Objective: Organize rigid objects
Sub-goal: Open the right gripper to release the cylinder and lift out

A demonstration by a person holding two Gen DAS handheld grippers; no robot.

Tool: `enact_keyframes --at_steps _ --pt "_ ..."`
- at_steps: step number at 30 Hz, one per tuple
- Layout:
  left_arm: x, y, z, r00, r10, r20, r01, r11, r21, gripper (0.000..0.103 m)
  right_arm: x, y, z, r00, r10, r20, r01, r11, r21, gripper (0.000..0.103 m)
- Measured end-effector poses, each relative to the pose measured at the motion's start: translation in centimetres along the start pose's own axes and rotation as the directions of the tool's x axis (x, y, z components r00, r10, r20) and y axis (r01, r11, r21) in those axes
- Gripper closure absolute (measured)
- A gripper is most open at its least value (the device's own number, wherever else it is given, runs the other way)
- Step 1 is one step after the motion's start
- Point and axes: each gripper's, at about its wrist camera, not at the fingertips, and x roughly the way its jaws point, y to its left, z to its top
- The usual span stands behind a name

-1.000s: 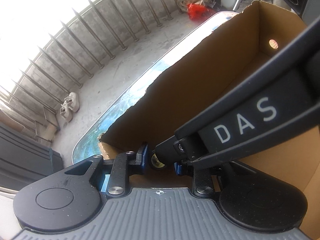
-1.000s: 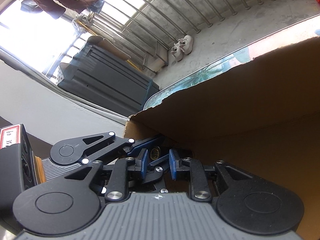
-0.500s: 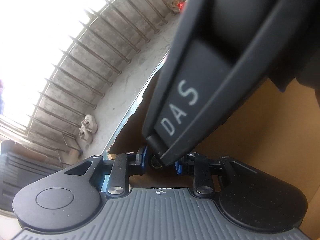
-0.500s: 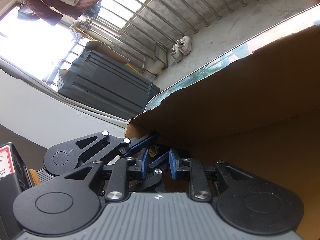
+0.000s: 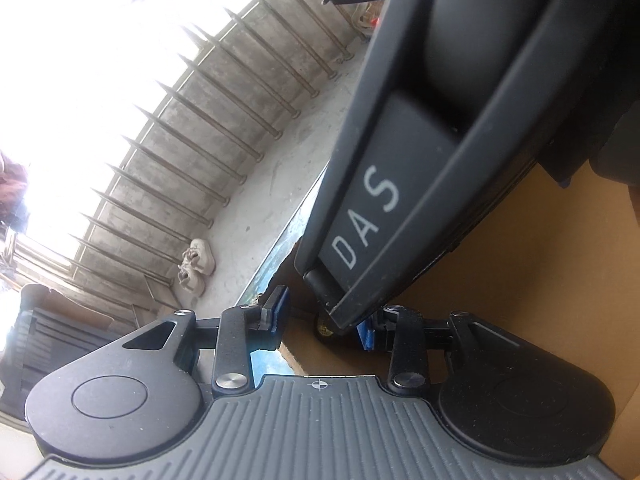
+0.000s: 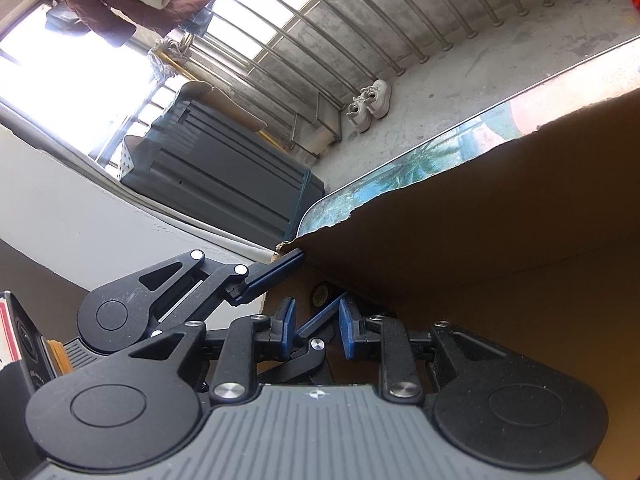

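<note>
Left gripper (image 5: 321, 322), jaws just opening, stands released around the end of the long black plastic bar lettered DAS (image 5: 372, 216), at lower centre inside the brown cardboard box (image 5: 540, 288). Right gripper (image 6: 317, 330) is slightly parted and empty. This piece looks stowed; whether others remain is out of view.

White capital letters "DAS" stand on the flat panel of a long black plastic gripper body (image 5: 420, 184) that crosses the left wrist view from the upper right down toward the bottom centre; the letters run along its length, near its lower end. In the right wrist view a black box with a red-and-white label (image 6: 10, 332) shows at the left edge, but its dark marks are cut off and too small to read. A small round yellow-and-black sticker (image 6: 320, 295) sits inside the brown cardboard box (image 6: 500, 240); its print cannot be read.
</note>
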Motion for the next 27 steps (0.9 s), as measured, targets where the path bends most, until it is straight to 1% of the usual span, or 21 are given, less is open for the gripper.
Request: enact_keyframes --at_steps 2,4,7,10,13,15,16,17,18,19,21,22,23,27 --pt "-0.8 0.2 -0.2 1.0 -0.01 0.021 0.01 1.0 -0.022 0.068 -0.6 0.2 -0.2 1.0 -0.006 0.009 0.006 1.0 -0.011 0.077" --pt "-2.2 0.5 -0.5 0.999 -0.008 0.05 0.01 0.999 -0.047 0.068 -1.4 0.6 -0.3 0.999 -0.031 0.021 0.031 0.999 -0.038 0.077" --pt "-4.8 1.1 -1.2 0.995 -0.017 0.098 0.026 0.995 -0.095 0.068 -3.1 1.5 -0.5 0.999 -0.013 0.045 0.015 0.999 -0.037 0.077" --pt "-8.6 1.6 -2.5 0.984 -0.03 0.174 0.058 0.986 -0.156 0.068 -5.1 2.6 -1.0 0.997 -0.013 0.07 0.017 0.999 -0.051 0.077" --pt "-12.8 1.8 -4.8 0.962 -0.052 0.267 0.116 0.967 -0.229 0.065 -7.8 4.2 -2.1 0.995 -0.01 0.096 0.019 0.995 -0.096 0.077" --pt "-15.3 1.4 -6.7 0.941 -0.069 0.331 0.165 0.949 -0.269 0.059 -9.6 5.2 -3.1 0.993 0.004 0.115 0.01 0.993 -0.121 0.077" --pt "-16.5 0.9 -7.8 0.928 -0.078 0.365 0.193 0.938 -0.288 0.057 -10.7 5.8 -3.6 0.992 0.014 0.127 0.002 0.991 -0.131 0.077" --pt "-17.2 0.5 -8.6 0.919 -0.085 0.386 0.213 0.929 -0.302 0.052 -11.6 6.3 -4.2 0.991 0.024 0.132 -0.005 0.99 -0.139 0.077" --pt "-18.0 0.1 -9.8 0.905 -0.099 0.413 0.244 0.917 -0.316 0.05 -12.4 6.6 -4.8 0.99 0.034 0.14 -0.013 0.989 -0.148 0.077" --pt "-18.6 -0.5 -10.4 0.896 -0.111 0.429 0.269 0.906 -0.326 0.05 -13.2 7.0 -5.4 0.988 0.043 0.146 -0.019 0.987 -0.161 0.077" --pt "-18.8 -1.4 -11.1 0.89 -0.152 0.43 0.311 0.891 -0.33 0.05 -14.7 7.8 -6.7 0.986 0.042 0.159 -0.011 0.982 -0.188 0.077" --pt "-19.7 -2.9 -10.5 0.884 -0.171 0.435 0.336 0.88 -0.336 0.05 -15.2 8.1 -7.4 0.987 0.036 0.159 -0.004 0.98 -0.2 0.077" --pt "-21.8 -5.4 -11.0 0.877 -0.187 0.443 0.357 0.87 -0.339 0.05 -15.8 8.5 -8.0 0.986 0.031 0.162 0.004 0.977 -0.214 0.077" --pt "-22.0 -5.9 -12.4 0.862 -0.206 0.464 0.397 0.842 -0.365 0.05 -17.4 9.4 -10.9 0.988 0.014 0.152 0.027 0.965 -0.262 0.076"
